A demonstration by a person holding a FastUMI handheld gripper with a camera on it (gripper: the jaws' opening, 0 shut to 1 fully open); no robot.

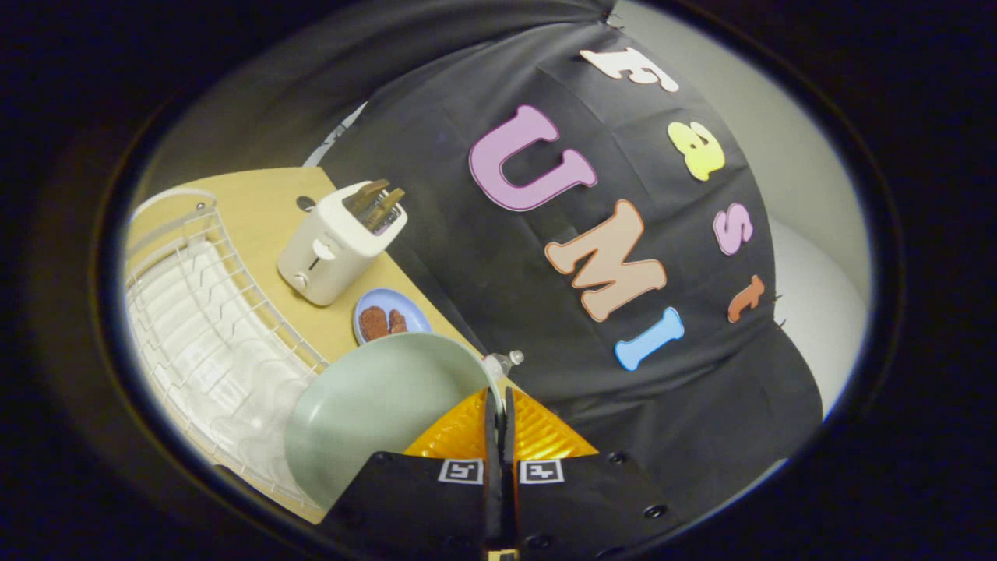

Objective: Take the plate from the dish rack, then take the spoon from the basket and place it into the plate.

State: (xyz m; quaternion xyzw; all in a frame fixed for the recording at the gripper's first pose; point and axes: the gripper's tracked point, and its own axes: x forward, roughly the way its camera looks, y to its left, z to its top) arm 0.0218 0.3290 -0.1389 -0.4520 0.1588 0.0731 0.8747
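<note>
Pale green plate (374, 405): round, plain, unmarked, gripped by its rim between the gripper (498, 405) fingers, which are clenched on it edge-on; it hangs tilted above the wooden table (257, 202). White wire dish rack (210, 312) lies at nine o'clock of the plate. Small blue plate (389, 315) with two brown pieces of food sits at twelve o'clock. Beyond it, at eleven o'clock, a cream toaster (335, 245) holding toast. No legible writing on any item.
</note>
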